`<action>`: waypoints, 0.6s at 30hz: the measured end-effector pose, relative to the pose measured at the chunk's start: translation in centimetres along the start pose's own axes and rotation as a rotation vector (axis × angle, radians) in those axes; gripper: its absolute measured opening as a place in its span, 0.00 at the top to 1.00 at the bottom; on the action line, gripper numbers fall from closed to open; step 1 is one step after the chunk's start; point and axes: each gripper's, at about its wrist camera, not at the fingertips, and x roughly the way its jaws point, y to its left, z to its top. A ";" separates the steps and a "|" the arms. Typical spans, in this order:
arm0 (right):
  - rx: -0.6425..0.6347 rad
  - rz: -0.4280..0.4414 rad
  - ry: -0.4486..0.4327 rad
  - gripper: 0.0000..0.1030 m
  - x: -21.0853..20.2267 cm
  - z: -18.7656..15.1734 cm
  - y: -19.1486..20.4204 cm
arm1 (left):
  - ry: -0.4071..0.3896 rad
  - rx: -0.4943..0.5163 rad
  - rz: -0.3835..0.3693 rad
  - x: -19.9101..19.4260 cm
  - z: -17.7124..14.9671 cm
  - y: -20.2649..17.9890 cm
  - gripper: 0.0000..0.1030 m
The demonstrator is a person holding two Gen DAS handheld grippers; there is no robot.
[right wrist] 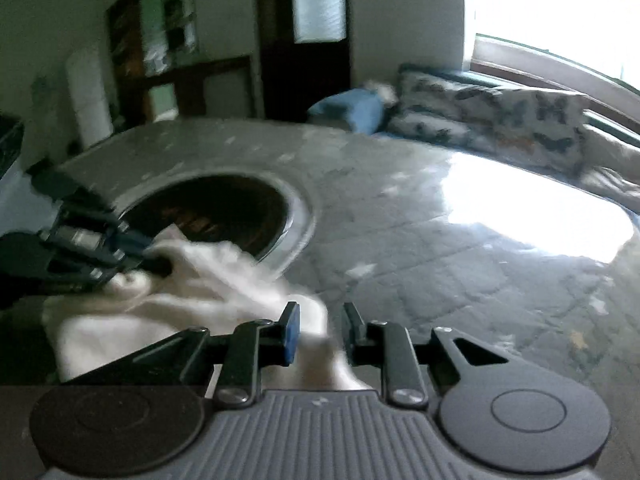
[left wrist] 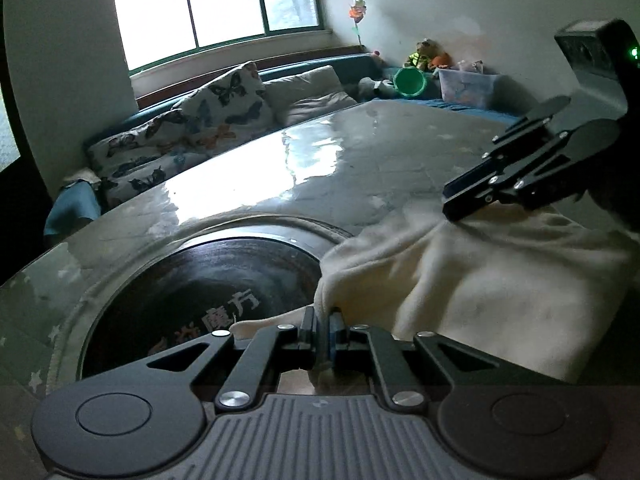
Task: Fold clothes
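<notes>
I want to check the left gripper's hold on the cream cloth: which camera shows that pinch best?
The left wrist view: the left gripper is sharp there, fingers shut on a bunched edge of the cream cloth. The right wrist view shows the same gripper from the side, motion-blurred, tips buried in cloth.

The cream garment point(left wrist: 460, 280) is soft matt cloth, kinda fleecy, bunched in folds at lower right of the left wrist view. The counter point(left wrist: 320, 160) has a glossy, glassy top that throws back window glare. Both the left claw point(left wrist: 322, 336) and right claw point(right wrist: 320, 328) look like matt black metal or plastic with shiny silver screws, plus blue pads point(right wrist: 291, 332).
</notes>
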 end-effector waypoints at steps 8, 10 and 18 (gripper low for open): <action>0.004 -0.020 -0.043 0.78 -4.0 -1.3 1.0 | 0.002 0.026 0.043 0.2 0.5 1.0 0.75; -0.011 -0.018 -0.022 0.78 -4.0 -2.3 1.6 | 0.012 0.035 0.081 0.3 0.6 1.4 0.72; 0.053 -0.040 -0.008 0.78 -4.0 -4.5 1.0 | 0.061 -0.067 0.243 -0.5 0.1 4.8 0.71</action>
